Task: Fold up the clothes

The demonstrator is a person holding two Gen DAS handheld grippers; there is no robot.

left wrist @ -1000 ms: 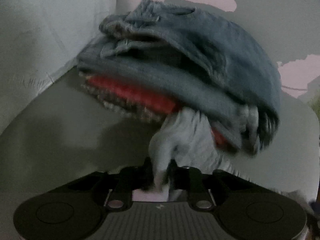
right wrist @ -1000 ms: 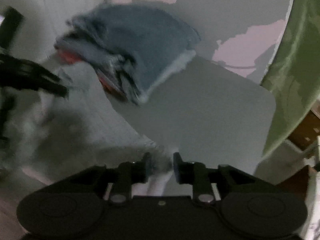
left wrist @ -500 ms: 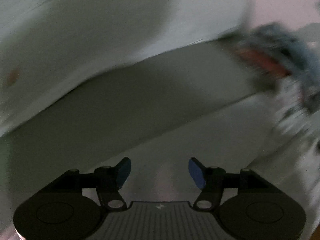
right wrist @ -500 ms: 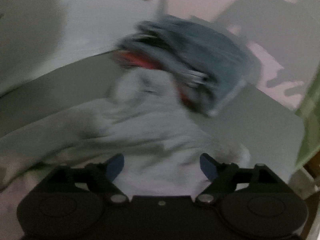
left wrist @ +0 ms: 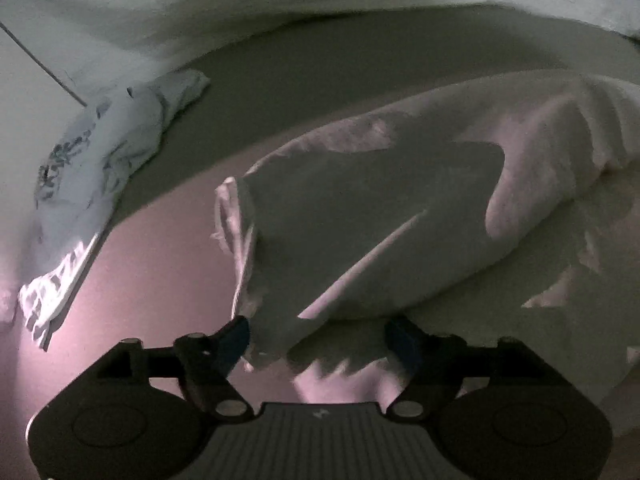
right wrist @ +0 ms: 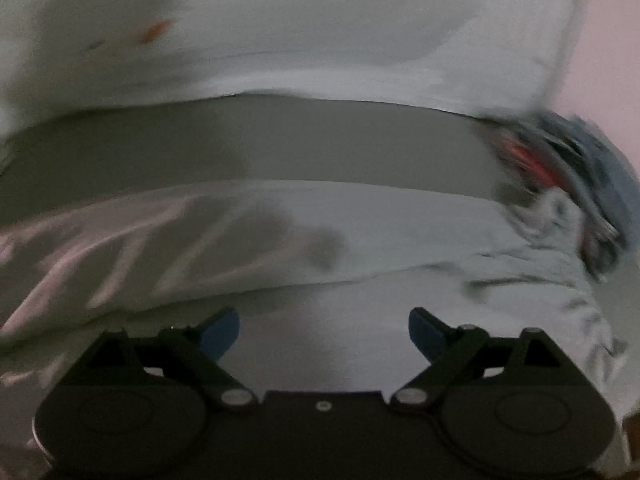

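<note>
A pale grey garment (left wrist: 400, 216) lies spread across the table, its hem end toward my left gripper (left wrist: 320, 338). That gripper's jaws are opening, and the garment's edge lies between and just ahead of the blue pads without being pinched. In the right wrist view the same pale garment (right wrist: 320, 232) stretches sideways across the table. My right gripper (right wrist: 324, 330) hovers over it with its jaws opening and nothing pressed between the pads. A folded pile of blue denim and red clothes (right wrist: 568, 176) sits at the far right.
A crumpled white printed garment (left wrist: 92, 160) lies at the table's left edge in the left wrist view. A light wall or sheet (right wrist: 300, 28) with a small orange mark stands behind the table. Bare grey tabletop (right wrist: 260, 148) runs between the garment and the wall.
Both grippers have let go of the pale garment and opened wide. Both views swung left, away from the folded pile; the garment now lies spread on the table.
</note>
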